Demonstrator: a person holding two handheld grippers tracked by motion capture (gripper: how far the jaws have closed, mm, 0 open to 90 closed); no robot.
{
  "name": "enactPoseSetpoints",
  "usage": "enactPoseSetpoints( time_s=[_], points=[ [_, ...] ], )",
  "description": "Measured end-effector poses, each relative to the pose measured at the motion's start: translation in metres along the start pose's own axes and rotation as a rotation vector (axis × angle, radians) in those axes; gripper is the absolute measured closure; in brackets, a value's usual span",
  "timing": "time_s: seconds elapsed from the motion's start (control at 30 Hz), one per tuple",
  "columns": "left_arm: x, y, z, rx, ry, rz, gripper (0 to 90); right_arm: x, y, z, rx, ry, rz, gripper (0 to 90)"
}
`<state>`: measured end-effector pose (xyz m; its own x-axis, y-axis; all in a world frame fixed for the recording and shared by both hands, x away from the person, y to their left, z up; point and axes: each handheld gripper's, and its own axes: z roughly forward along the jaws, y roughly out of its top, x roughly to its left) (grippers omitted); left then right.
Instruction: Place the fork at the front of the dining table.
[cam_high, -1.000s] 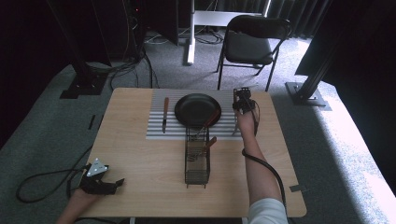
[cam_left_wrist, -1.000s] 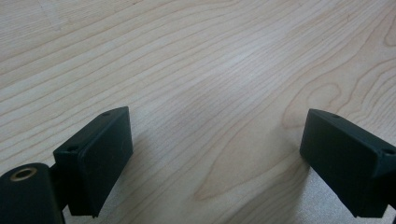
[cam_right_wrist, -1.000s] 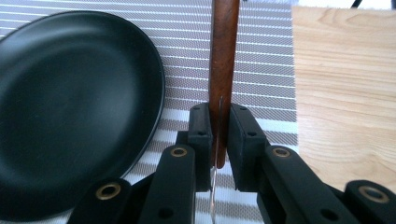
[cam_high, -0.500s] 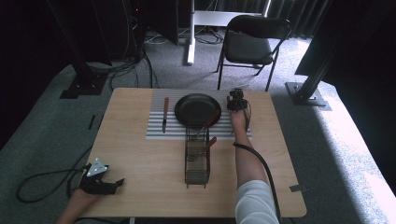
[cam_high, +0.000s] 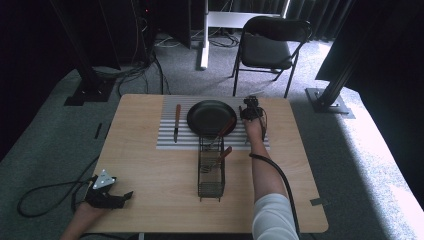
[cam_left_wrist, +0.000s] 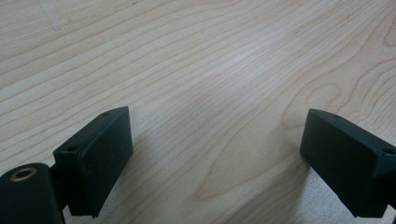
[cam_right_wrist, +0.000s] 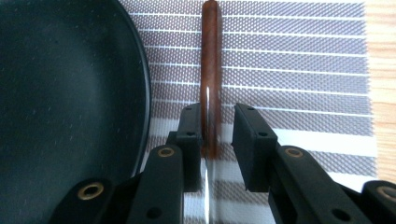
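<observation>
A utensil with a brown wooden handle (cam_right_wrist: 210, 56) lies on the striped placemat (cam_right_wrist: 299, 70), just right of the black plate (cam_right_wrist: 60, 93). My right gripper (cam_right_wrist: 218, 112) straddles the near end of that handle: the left jaw touches it, the right jaw stands a little apart, so it is open. From above, the right gripper (cam_high: 251, 110) sits at the right rim of the plate (cam_high: 205, 117). At the table's front left corner my left gripper (cam_high: 107, 192) rests open. Only bare wood (cam_left_wrist: 210, 56) lies between the jaws of the left gripper (cam_left_wrist: 217, 126).
A wire basket (cam_high: 211, 172) stands mid-table in front of the plate, with two brown-handled utensils (cam_high: 224, 154) leaning in it. A knife (cam_high: 176, 122) lies on the placemat's left part. A black chair (cam_high: 265, 47) stands behind the table. Cables trail off both grippers.
My right gripper has shifted left along the placemat toward the plate's right rim and settled over the wooden handle. The left gripper has not moved.
</observation>
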<state>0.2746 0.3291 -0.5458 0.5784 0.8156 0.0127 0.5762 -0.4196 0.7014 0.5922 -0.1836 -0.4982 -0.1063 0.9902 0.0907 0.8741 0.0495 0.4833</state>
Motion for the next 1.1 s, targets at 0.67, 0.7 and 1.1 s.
enactPoseSetpoints(
  time_s=[0.67,0.7,1.1],
  points=[
    [0.0,0.0,0.0,0.001,0.0,0.0,9.2,-0.015,-0.06,-0.056,-0.034,0.098,-0.031,62.6],
    [0.0,0.0,0.0,0.0,0.0,0.0,9.2,-0.015,-0.062,-0.055,-0.031,0.1,-0.022,64.1],
    [0.0,0.0,0.0,0.0,0.0,0.0,9.2,-0.013,-0.062,-0.037,0.005,0.096,-0.028,86.9]
  ],
)
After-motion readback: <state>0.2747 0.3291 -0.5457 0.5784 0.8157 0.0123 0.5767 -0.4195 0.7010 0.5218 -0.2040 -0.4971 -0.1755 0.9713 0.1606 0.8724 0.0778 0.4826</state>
